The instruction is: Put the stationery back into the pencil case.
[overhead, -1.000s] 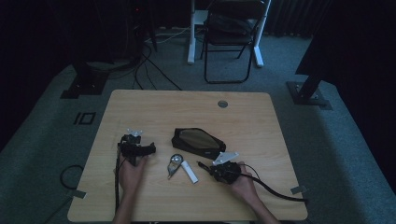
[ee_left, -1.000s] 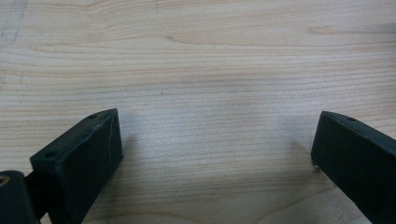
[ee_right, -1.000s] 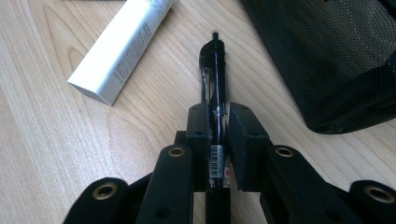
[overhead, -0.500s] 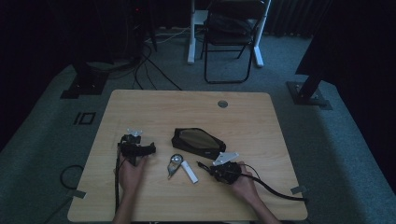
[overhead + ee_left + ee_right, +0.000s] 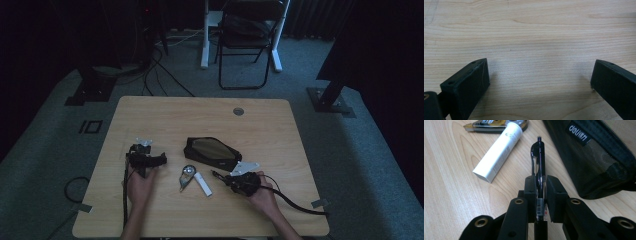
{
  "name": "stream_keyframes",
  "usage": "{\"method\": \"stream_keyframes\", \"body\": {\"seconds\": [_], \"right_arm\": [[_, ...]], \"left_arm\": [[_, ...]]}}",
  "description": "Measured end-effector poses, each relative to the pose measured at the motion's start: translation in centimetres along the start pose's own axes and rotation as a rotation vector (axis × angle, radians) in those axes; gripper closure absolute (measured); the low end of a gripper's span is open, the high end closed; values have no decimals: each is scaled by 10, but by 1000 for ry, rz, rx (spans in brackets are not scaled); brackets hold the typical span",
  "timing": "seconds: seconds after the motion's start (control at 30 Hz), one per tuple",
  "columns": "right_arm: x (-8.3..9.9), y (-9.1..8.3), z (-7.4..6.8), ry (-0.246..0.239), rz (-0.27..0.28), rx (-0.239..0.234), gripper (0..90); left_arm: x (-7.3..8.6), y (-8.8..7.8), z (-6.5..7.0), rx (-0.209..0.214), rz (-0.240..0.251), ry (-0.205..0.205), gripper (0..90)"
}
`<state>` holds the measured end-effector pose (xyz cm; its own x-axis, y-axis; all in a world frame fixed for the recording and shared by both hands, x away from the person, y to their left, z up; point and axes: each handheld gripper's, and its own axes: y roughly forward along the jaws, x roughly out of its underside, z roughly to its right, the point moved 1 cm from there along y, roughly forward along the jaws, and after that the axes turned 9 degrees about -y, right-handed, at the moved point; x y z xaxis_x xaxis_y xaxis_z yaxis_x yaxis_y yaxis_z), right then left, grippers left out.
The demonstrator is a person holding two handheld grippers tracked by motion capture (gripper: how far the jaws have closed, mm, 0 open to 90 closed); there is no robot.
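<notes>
Materials and finishes seen

A pale wood-grain table [image 5: 536,32], a glossy black pen [image 5: 538,157], a mesh-cloth pencil case [image 5: 596,152] and a matt white tube [image 5: 499,151] are shown.

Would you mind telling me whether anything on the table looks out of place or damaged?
Nothing stands out. The pouch, white tube and correction tape lie intact on the table; the right hand-held gripper holds a pen, and the left hand-held gripper is open.
</notes>
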<state>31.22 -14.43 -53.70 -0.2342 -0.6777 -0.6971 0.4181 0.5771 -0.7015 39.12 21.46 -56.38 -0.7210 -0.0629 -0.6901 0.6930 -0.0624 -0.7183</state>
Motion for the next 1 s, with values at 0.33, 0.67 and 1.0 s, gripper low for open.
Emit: {"method": "stream_keyframes", "body": {"seconds": [0.33,0.67,1.0], "right_arm": [[-3,-5,1,-10,15,1,797],[-6,-10,1,-21,33,4,797],[-11,-16,3,-39,47,11,797]], "left_arm": [[0,0,0,0,0,0,22],[0,0,0,0,0,0,22],[0,0,0,0,0,0,22]]}}
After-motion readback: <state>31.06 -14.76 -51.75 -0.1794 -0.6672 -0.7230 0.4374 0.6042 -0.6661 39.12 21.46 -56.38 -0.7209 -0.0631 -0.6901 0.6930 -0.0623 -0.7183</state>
